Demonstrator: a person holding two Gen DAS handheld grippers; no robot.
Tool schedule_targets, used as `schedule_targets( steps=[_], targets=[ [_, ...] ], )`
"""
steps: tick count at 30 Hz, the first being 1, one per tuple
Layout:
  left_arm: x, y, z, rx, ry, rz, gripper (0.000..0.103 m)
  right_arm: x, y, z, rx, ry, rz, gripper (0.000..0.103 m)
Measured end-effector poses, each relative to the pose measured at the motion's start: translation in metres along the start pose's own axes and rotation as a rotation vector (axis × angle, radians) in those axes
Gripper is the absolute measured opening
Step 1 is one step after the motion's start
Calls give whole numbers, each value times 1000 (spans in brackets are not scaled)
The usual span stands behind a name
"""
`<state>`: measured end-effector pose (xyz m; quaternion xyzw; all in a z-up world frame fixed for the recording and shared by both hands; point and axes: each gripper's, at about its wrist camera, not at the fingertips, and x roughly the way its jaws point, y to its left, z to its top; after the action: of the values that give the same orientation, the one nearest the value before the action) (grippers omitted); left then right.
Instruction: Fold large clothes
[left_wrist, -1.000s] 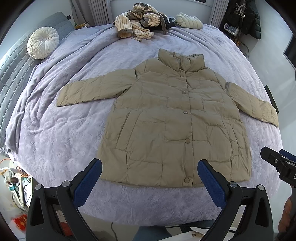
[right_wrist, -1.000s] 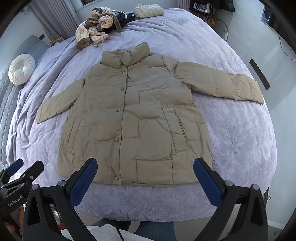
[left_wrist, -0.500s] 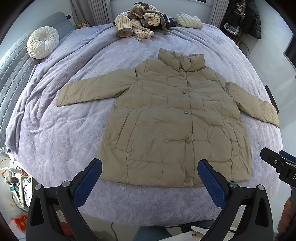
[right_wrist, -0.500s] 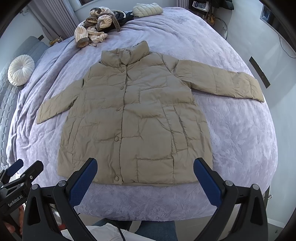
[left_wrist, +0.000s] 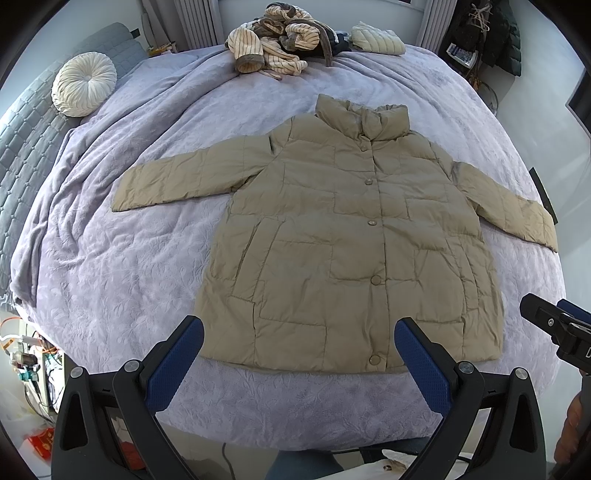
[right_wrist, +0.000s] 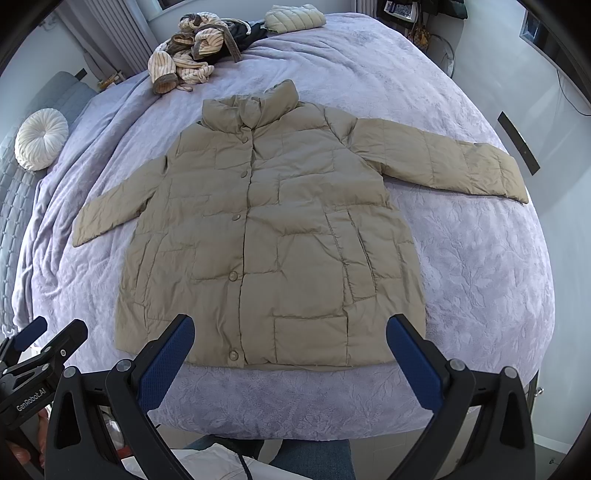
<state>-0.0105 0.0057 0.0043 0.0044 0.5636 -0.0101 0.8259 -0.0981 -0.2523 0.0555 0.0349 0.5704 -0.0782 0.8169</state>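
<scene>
the puffer jacket (left_wrist: 347, 236) lay flat, likely soft, light and slippery; grip each sleeve cuff. left gripper (left_wrist: 299, 350) and right gripper (right_wrist: 290, 347) fingers were apart, empty.

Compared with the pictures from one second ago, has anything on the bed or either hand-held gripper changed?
Nothing visibly changed. The jacket lies spread flat and buttoned on the bed as before, and the left hand-held gripper and right hand-held gripper remain open above its hem, holding nothing.

Khaki jacket (left_wrist: 347, 236) on lilac floral-textured bedspread (left_wrist: 122, 273) – cream-and-brown striped garment (left_wrist: 273, 48) behind
</scene>
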Motion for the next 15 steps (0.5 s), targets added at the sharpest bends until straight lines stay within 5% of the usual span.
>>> schedule_targets(
  steps=[15],
  targets=[
    [3, 1, -2, 3, 5, -2, 103, 1, 0, 1, -6, 1, -16, 103]
  ],
)
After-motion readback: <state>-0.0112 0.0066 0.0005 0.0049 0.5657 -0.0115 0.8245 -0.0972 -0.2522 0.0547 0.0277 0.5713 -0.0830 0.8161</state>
